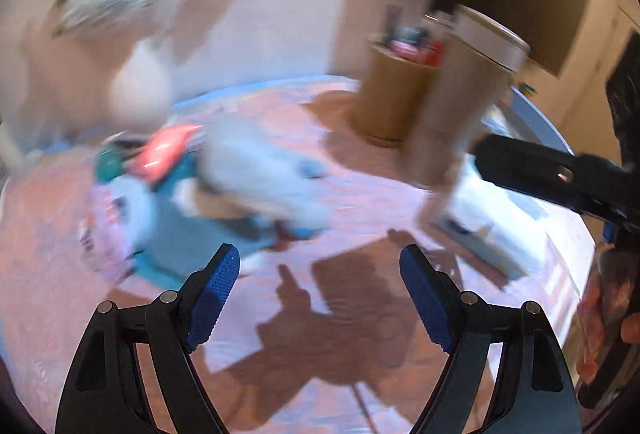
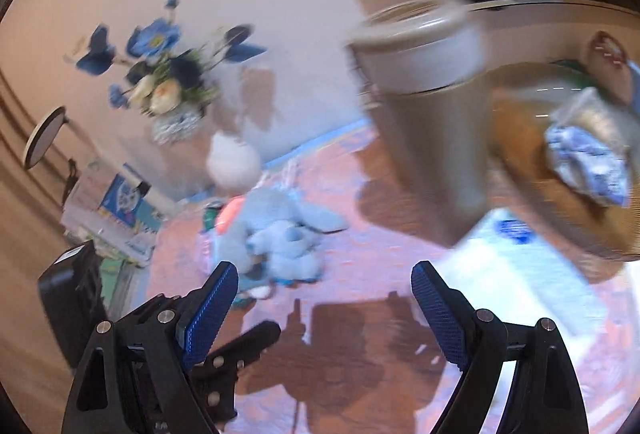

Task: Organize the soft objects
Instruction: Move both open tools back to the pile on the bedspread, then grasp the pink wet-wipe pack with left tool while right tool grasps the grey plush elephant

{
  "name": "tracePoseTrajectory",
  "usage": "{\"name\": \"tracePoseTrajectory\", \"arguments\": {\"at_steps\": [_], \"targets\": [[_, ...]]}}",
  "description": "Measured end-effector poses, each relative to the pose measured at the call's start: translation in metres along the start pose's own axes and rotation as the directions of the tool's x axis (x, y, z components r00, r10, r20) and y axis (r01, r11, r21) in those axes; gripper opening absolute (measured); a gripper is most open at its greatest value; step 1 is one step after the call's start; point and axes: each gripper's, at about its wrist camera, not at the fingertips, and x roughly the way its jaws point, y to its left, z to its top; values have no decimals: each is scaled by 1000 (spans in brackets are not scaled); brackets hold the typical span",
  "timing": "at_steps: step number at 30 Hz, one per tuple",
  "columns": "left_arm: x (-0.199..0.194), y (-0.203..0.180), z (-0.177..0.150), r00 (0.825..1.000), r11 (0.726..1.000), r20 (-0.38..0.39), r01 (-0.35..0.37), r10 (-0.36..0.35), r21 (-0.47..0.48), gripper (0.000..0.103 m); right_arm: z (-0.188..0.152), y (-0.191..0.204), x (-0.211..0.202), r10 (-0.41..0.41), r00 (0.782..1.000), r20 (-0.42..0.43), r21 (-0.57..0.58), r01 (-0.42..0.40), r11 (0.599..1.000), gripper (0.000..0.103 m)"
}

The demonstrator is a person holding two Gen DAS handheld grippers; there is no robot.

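Blue-grey plush toys (image 2: 280, 238) lay in a heap on the patterned tablecloth (image 2: 360, 258), near the tall basket (image 2: 432, 122). We held the left gripper (image 1: 320, 294) and right gripper (image 2: 324, 302) wide and empty, approaching; next we needed to reach the heap and close on one toy.

Right gripper (image 2: 324, 282) wide apart, nothing between the blue pads (image 2: 208, 310). Hanging over a pink patterned tablecloth (image 2: 360, 254). Ahead, a heap of pale blue plush toys (image 2: 280, 234), blurred. Behind them a white round vase (image 2: 234, 162) and blue flowers (image 2: 160, 66). Tall beige canister (image 2: 432, 122) to the right, beside a basket (image 2: 520, 138) with cloth inside. Left gripper's finger (image 2: 248, 342) poking in low left.
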Motion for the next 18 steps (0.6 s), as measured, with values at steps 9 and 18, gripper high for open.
{"name": "tracePoseTrajectory", "arguments": {"at_steps": [9, 18], "targets": [[0, 103, -9, 998, 974, 9, -64, 67, -216, 81, -3, 35, 50, 90, 996, -22, 0, -90, 996, 88], [2, 162, -13, 993, 932, 92, -32, 70, -361, 81, 4, 40, 96, 109, 994, 24, -2, -109, 994, 88]]}}
